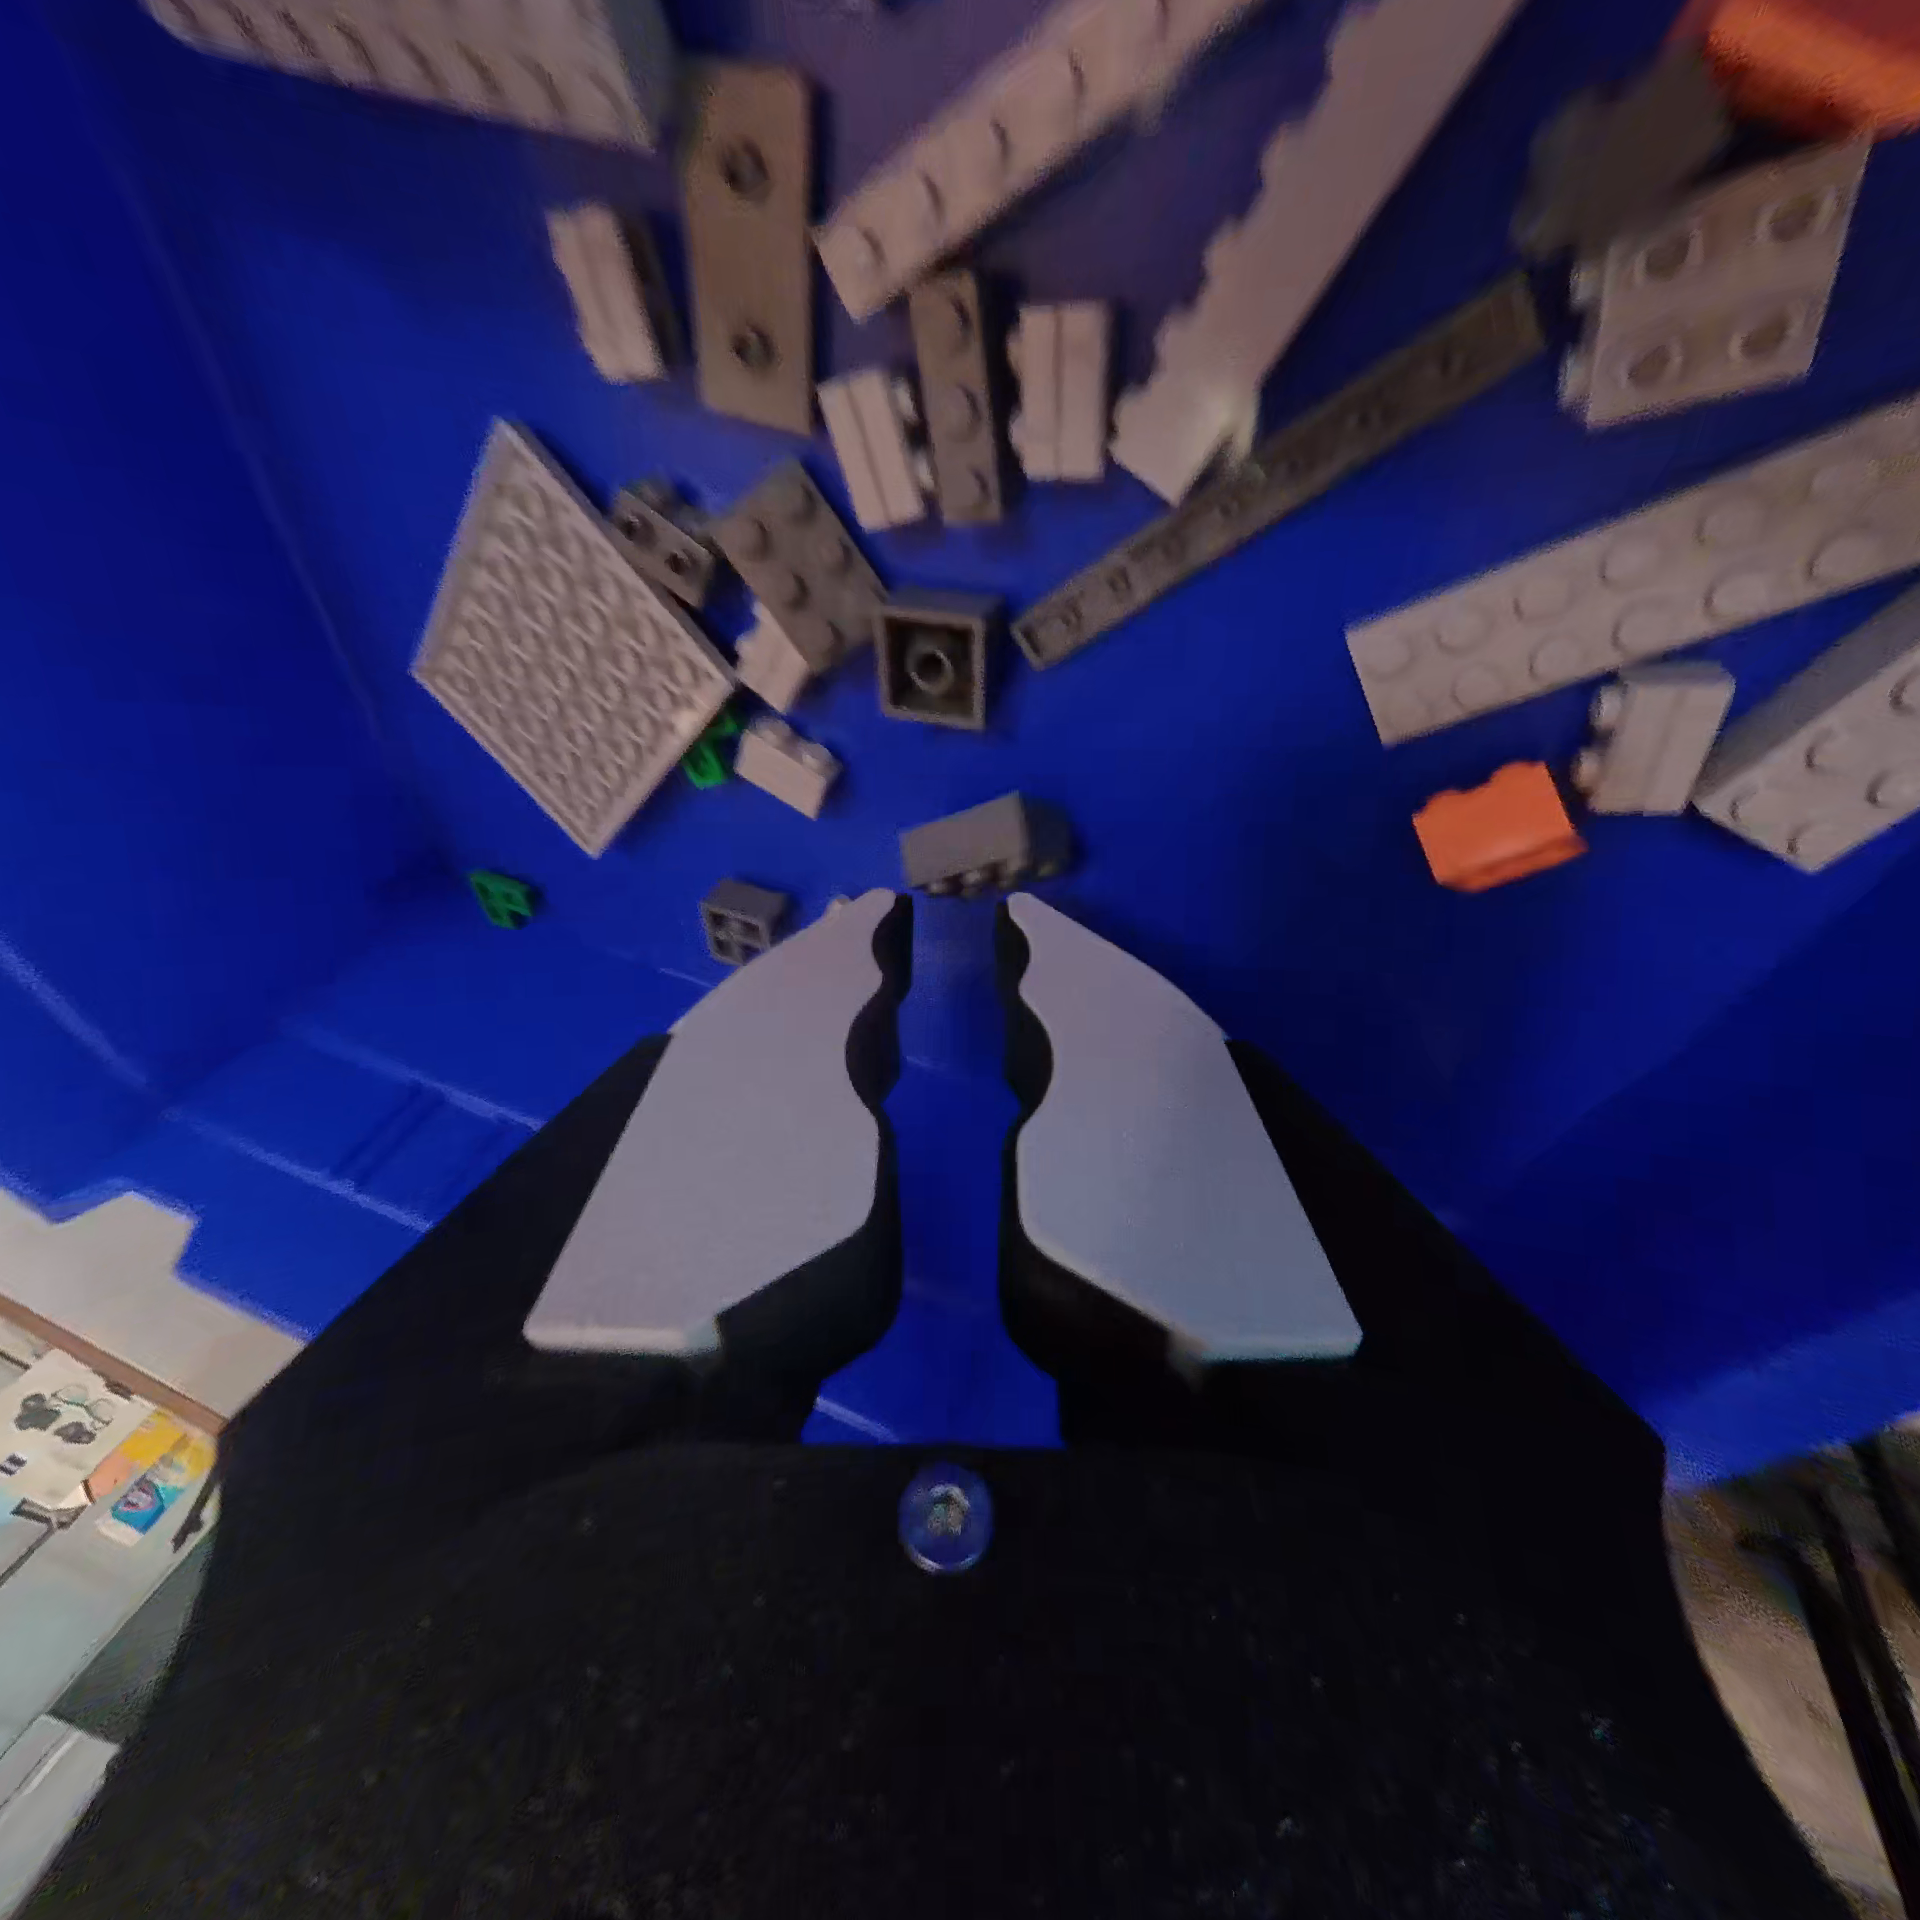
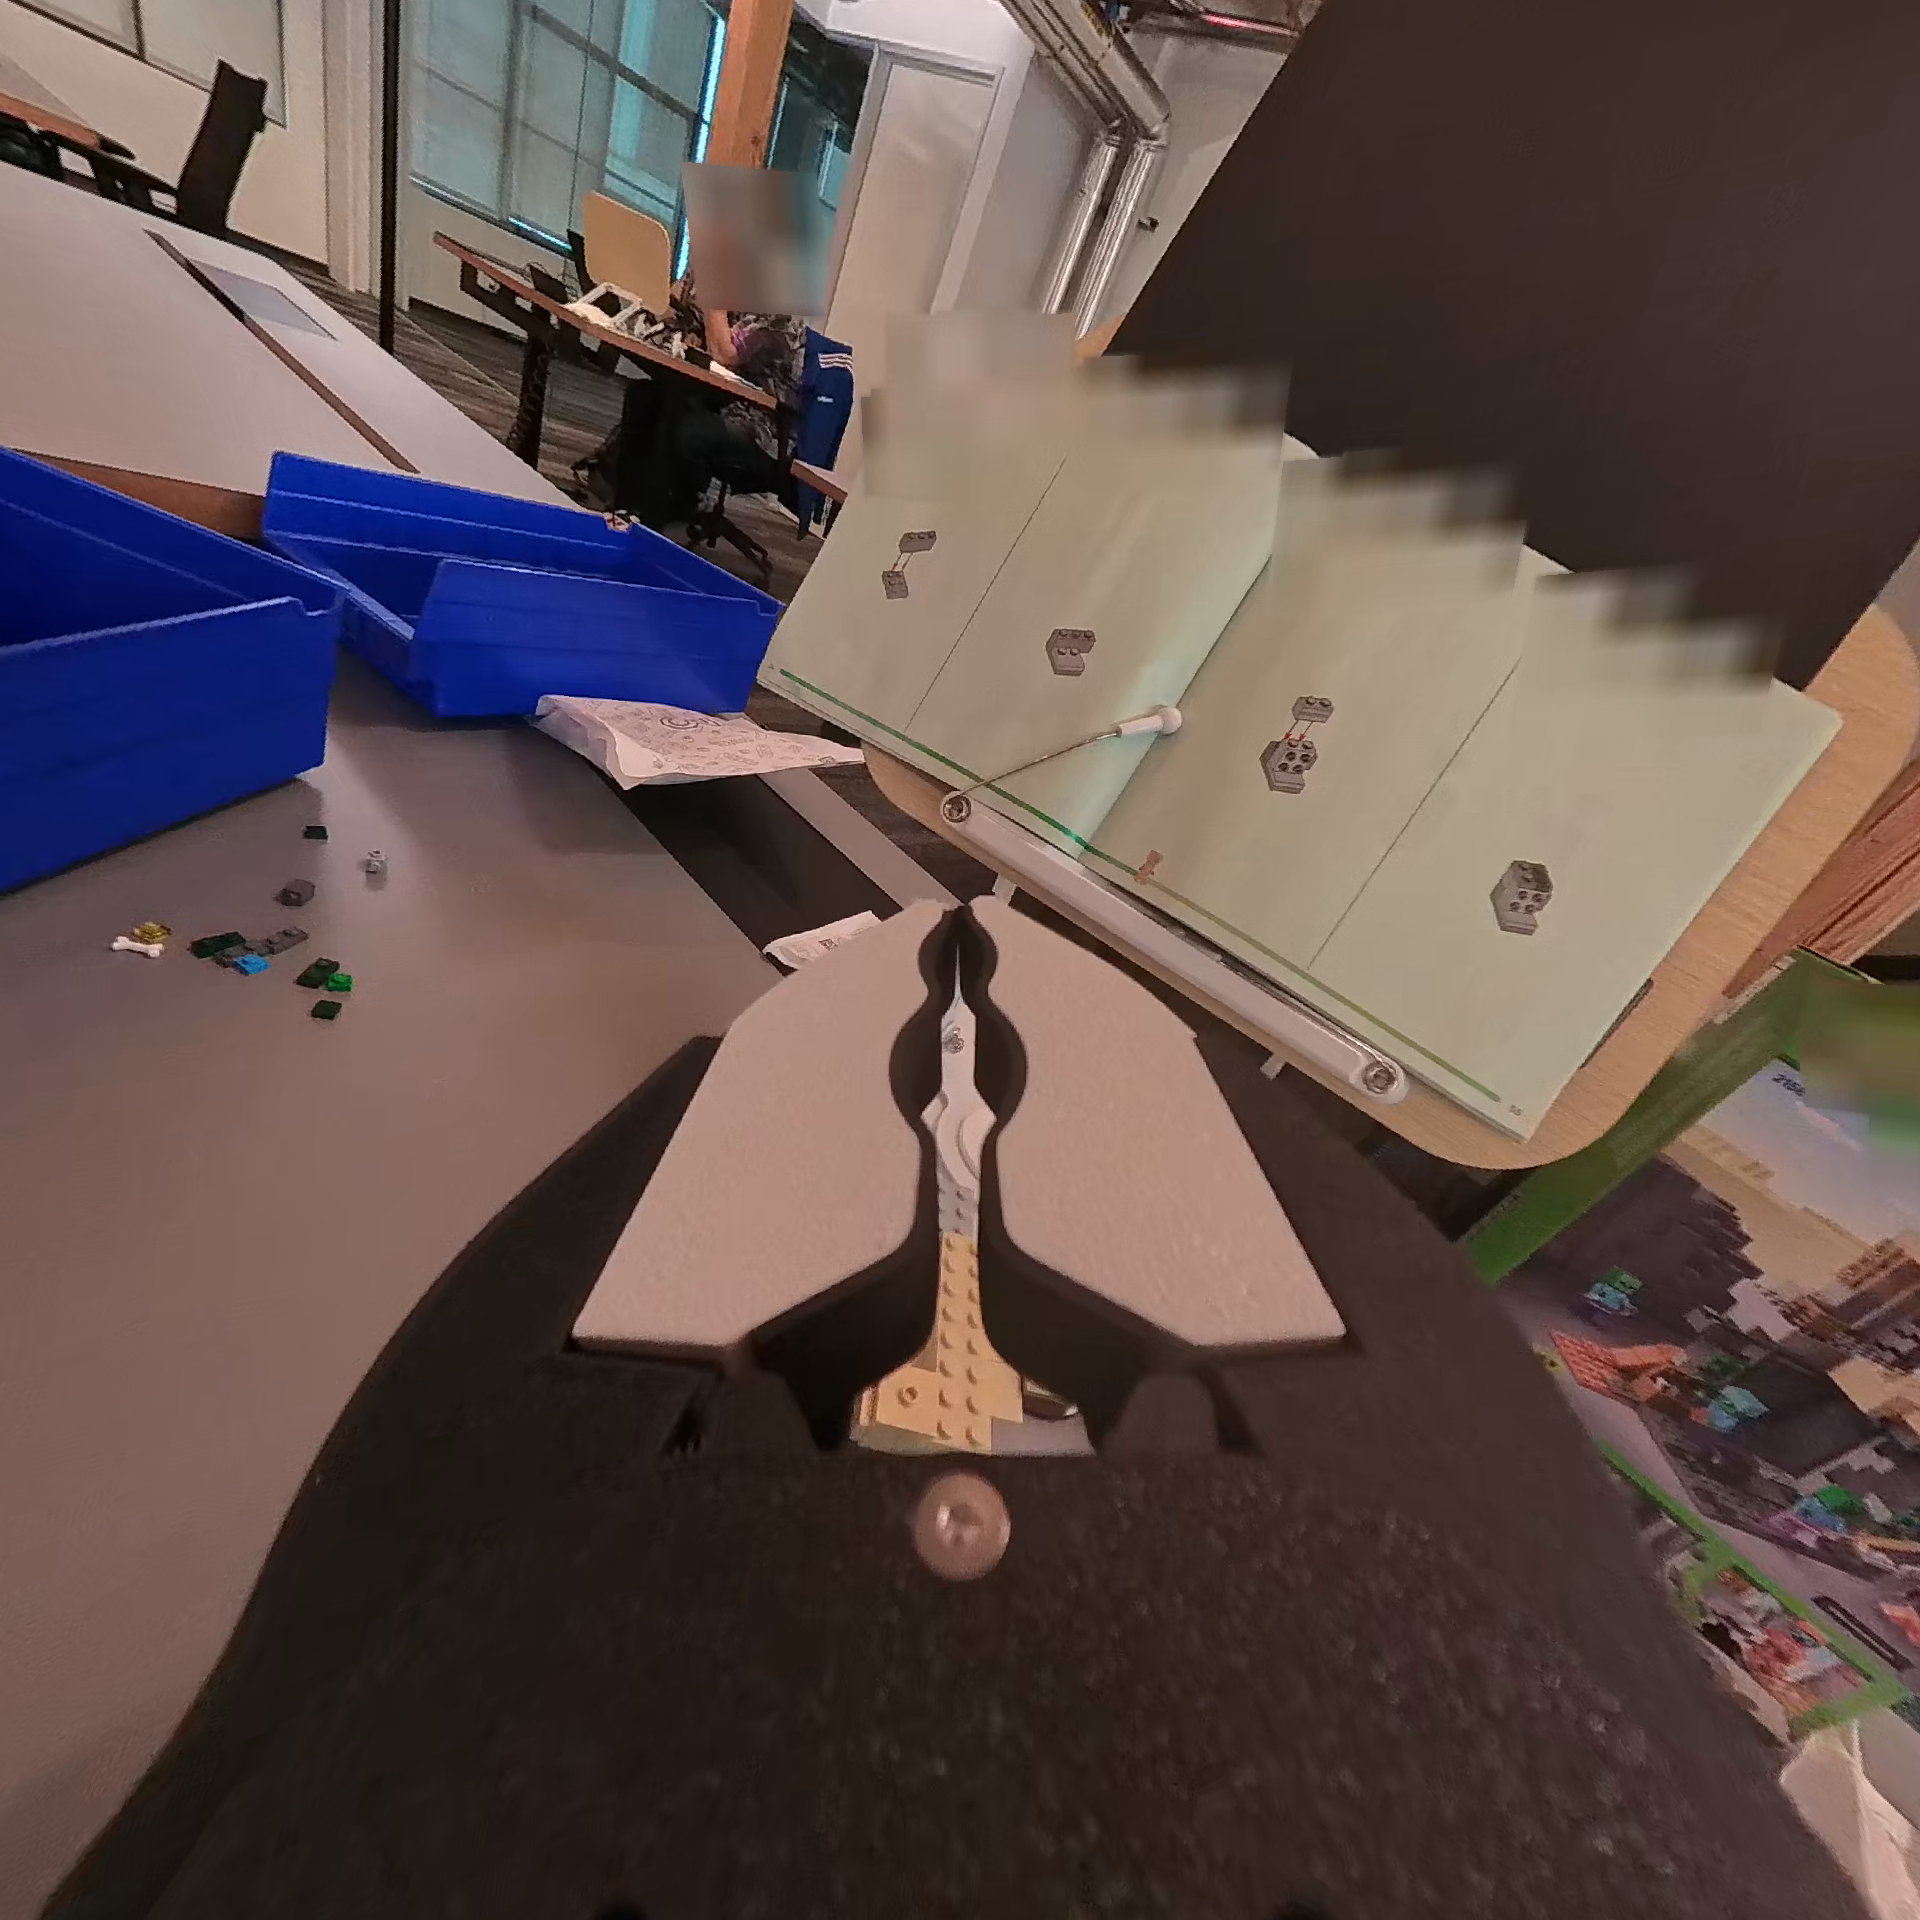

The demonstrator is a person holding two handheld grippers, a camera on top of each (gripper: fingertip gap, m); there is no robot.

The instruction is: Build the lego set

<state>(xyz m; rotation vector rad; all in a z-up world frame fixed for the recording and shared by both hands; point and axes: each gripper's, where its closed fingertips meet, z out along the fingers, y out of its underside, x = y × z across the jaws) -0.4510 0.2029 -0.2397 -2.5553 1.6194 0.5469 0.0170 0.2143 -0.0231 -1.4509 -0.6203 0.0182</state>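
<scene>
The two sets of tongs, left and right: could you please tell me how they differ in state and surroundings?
The left tongs stand open, a clear gap between their fingers, while the right tongs are shut, tips touching. The left tongs hang over a blue bin of loose grey bricks, just short of a small dark grey brick; the right tongs point toward an open instruction booklet. Neither grips anything.

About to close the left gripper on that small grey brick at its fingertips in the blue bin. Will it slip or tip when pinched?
The small grey brick looks rigid and probably light. It lies tilted, studs toward the left gripper, so it may pivot. The blue bin floor looks smooth, so it may skid.
</scene>
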